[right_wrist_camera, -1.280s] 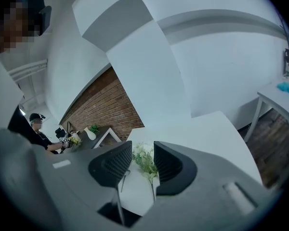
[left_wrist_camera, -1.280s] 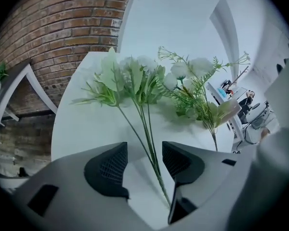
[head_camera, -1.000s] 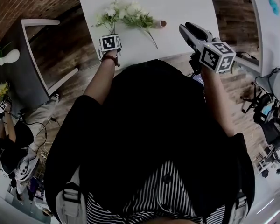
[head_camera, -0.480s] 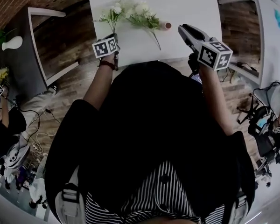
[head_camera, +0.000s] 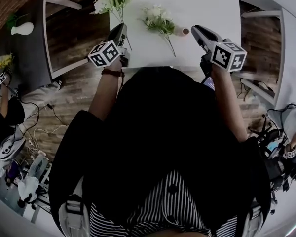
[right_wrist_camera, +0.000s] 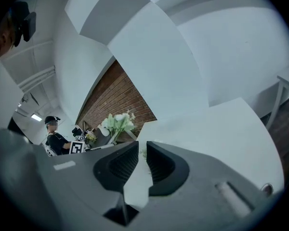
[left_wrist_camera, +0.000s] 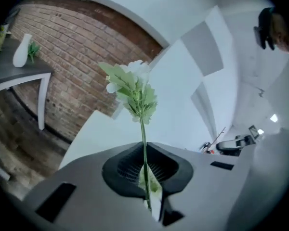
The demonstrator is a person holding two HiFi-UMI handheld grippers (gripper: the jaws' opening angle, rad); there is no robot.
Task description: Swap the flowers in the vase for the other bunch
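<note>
Green-stemmed bunch (left_wrist_camera: 135,88) clamped in just-closed left gripper (left_wrist_camera: 145,150) | right gripper (right_wrist_camera: 141,150) jaws just closing, slit left, nothing between | risk: thin stem pivots or slips, dropping onto the far other bunch (head_camera: 158,19)

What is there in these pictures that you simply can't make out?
Head view: the vase is too small to tell whether it stands or lies.
Left gripper view: the held flowers' stem end is hidden behind the left gripper, whose jaws have just closed on it.
Right gripper view: the bunch on the table shows only as a green sliver past the right gripper, whose jaws have just been closing, empty.
</note>
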